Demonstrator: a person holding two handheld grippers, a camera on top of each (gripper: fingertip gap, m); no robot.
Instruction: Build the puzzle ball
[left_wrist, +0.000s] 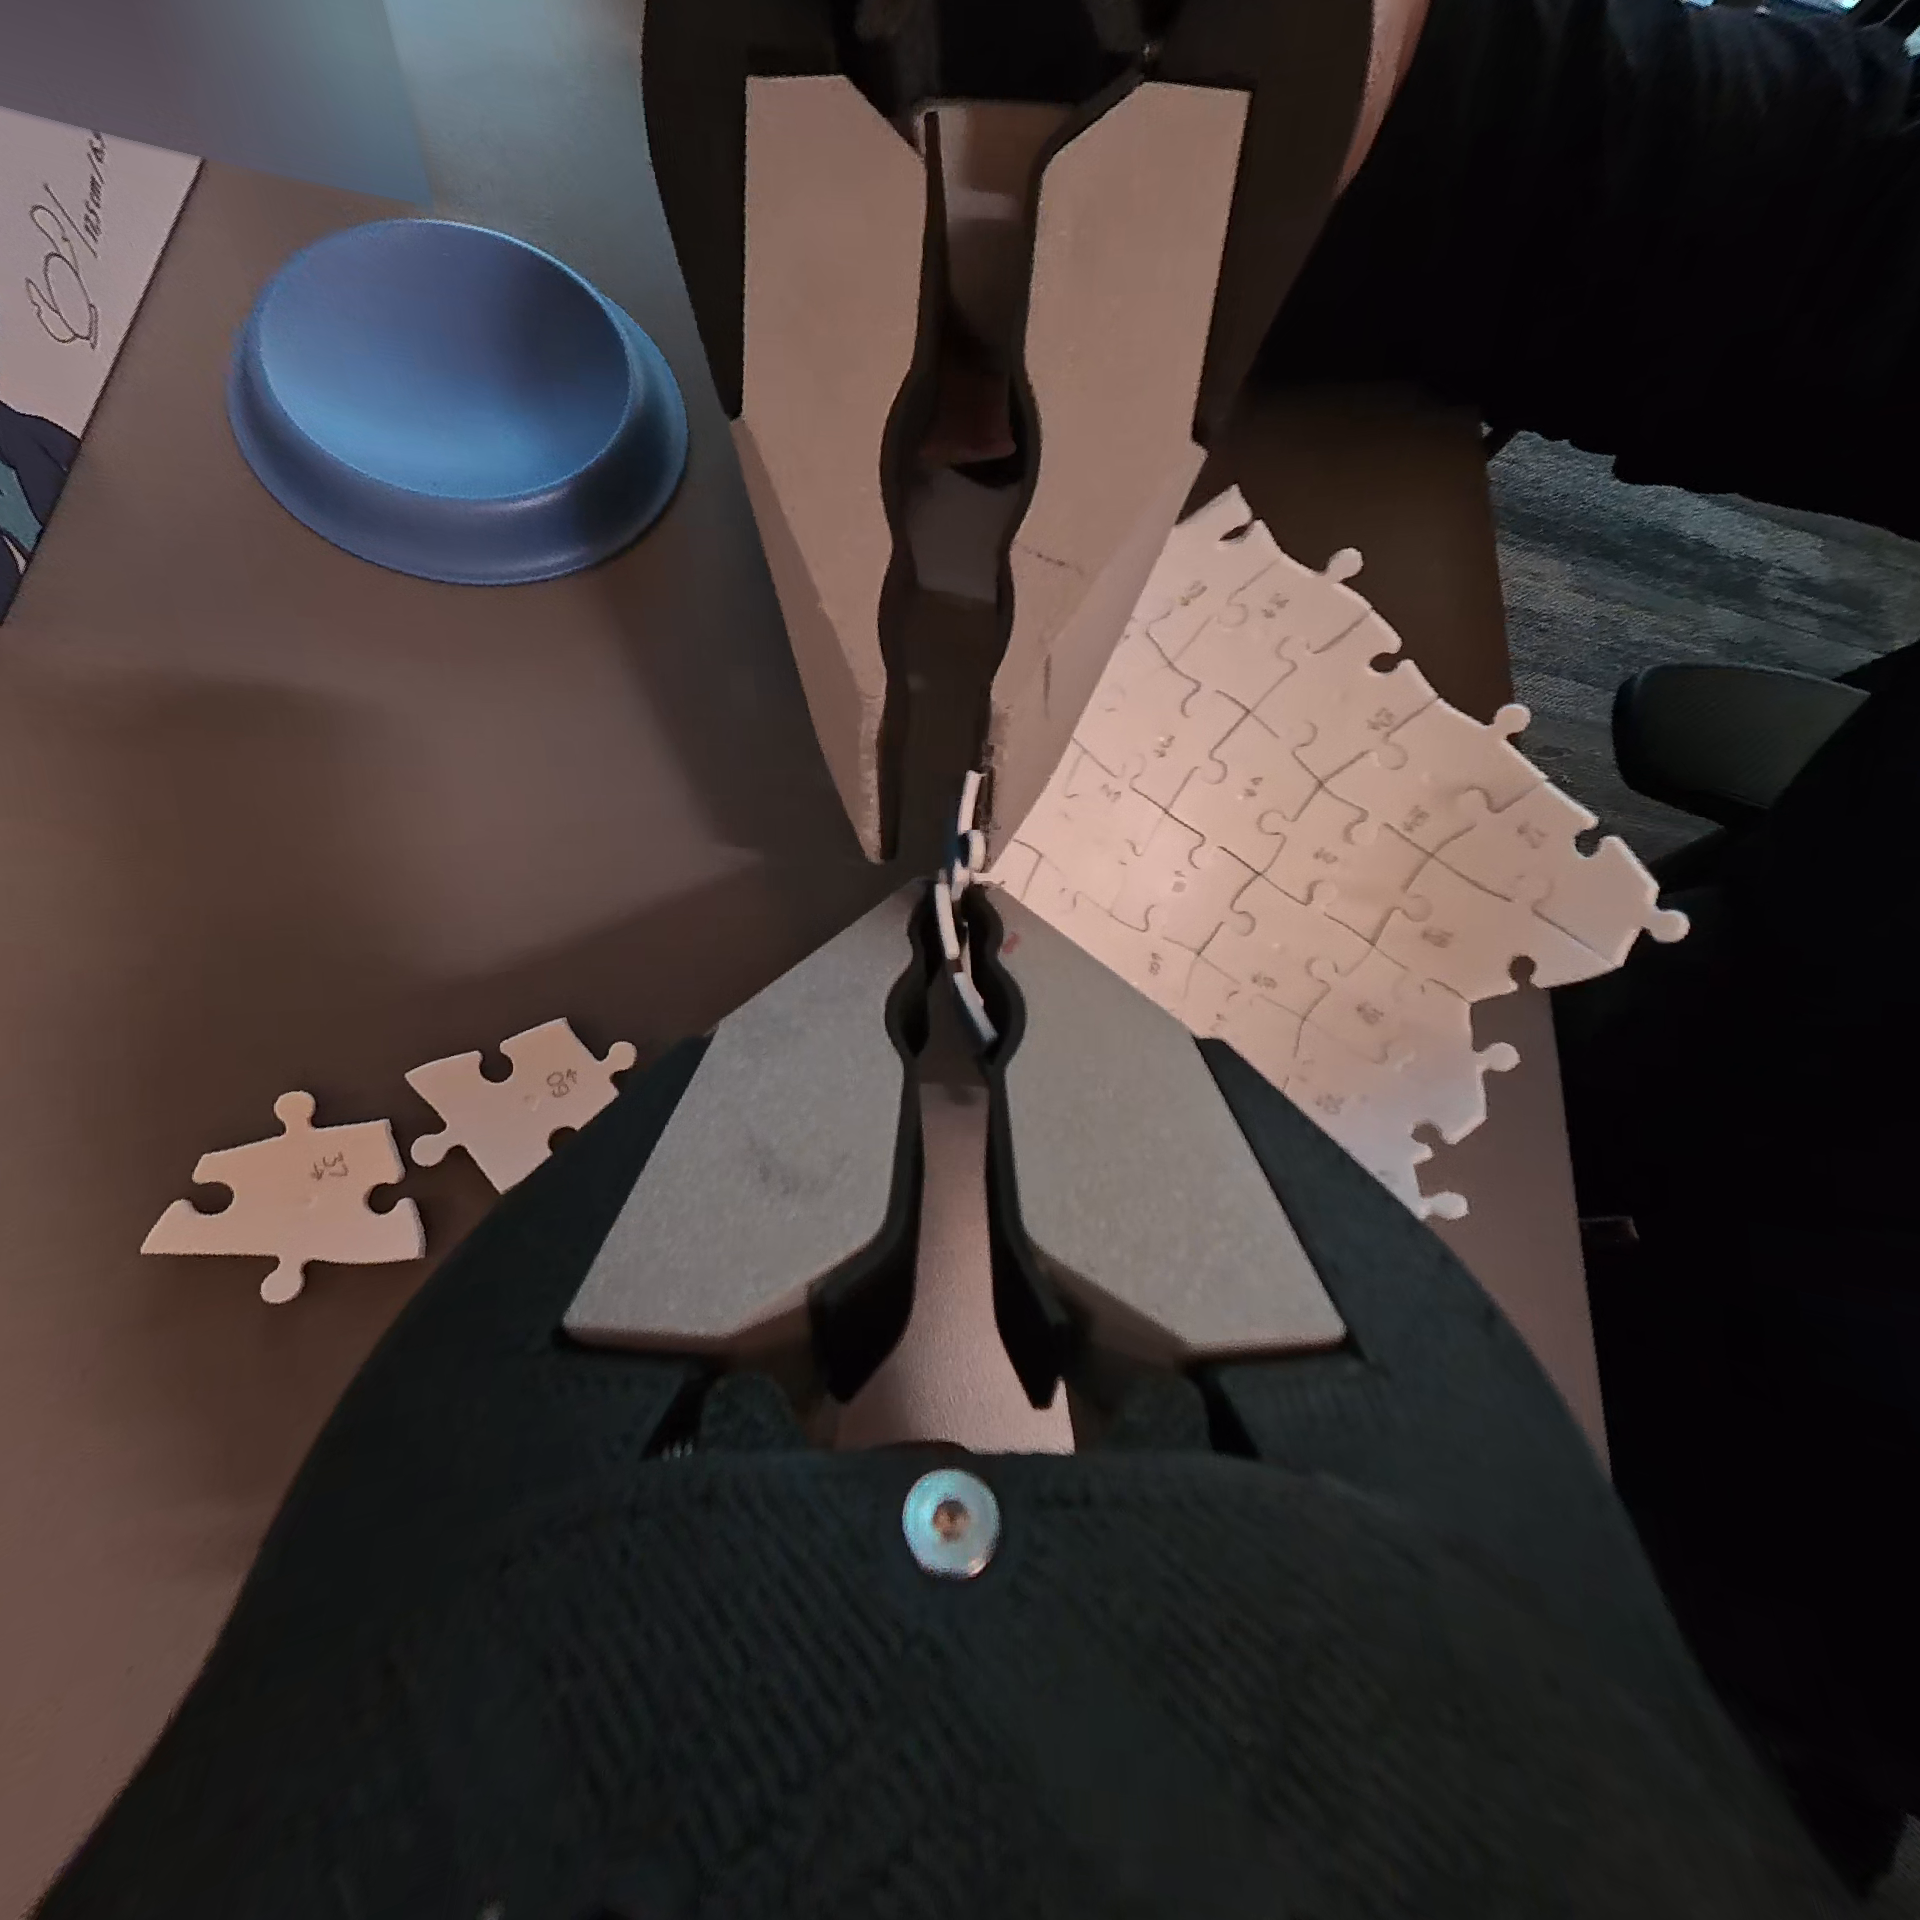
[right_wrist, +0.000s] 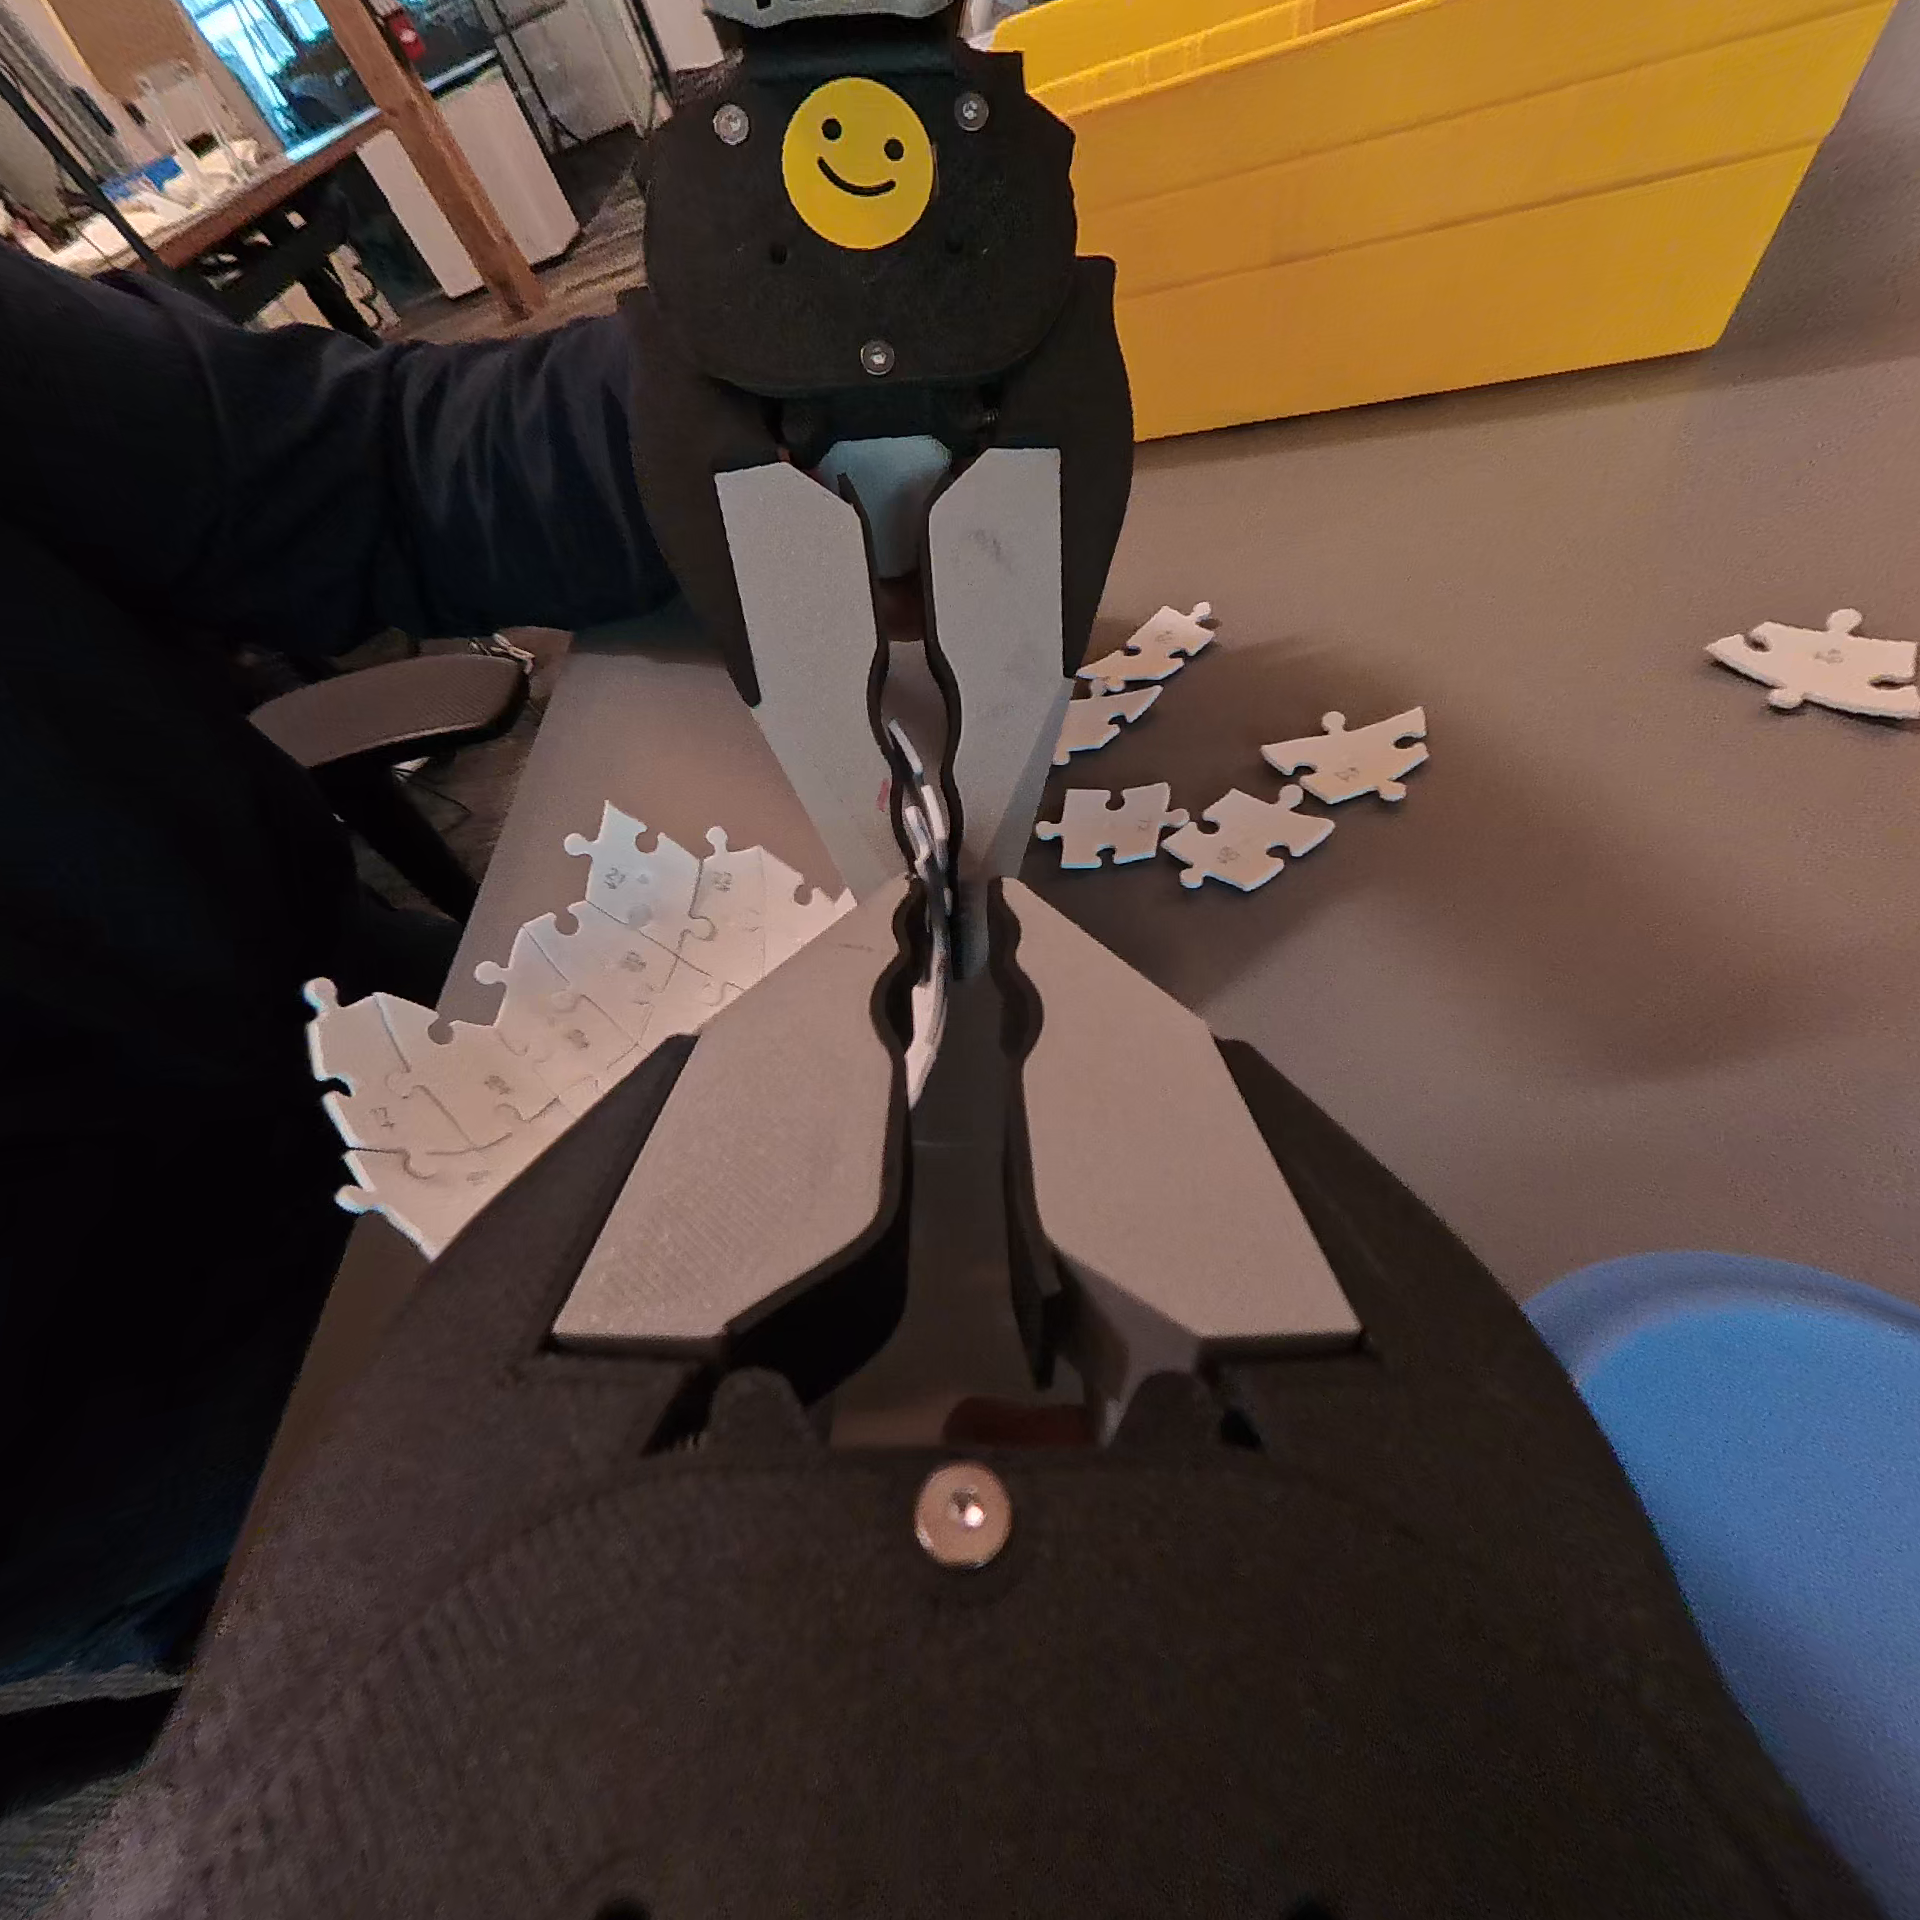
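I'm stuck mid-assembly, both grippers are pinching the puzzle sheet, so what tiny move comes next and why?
Probably ease the two grippers together to seat the joint. The left gripper and right gripper meet tip to tip, jaws closed on the edge of the curved white assembled puzzle sheet, whose edge pieces between them look slightly offset. Loose white puzzle pieces still wait.

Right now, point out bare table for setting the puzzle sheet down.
Free: the table right of the loose pieces, before the yellow bin; also between the blue dish and two pieces. Crowded: around both tongs, where the sheet hangs.
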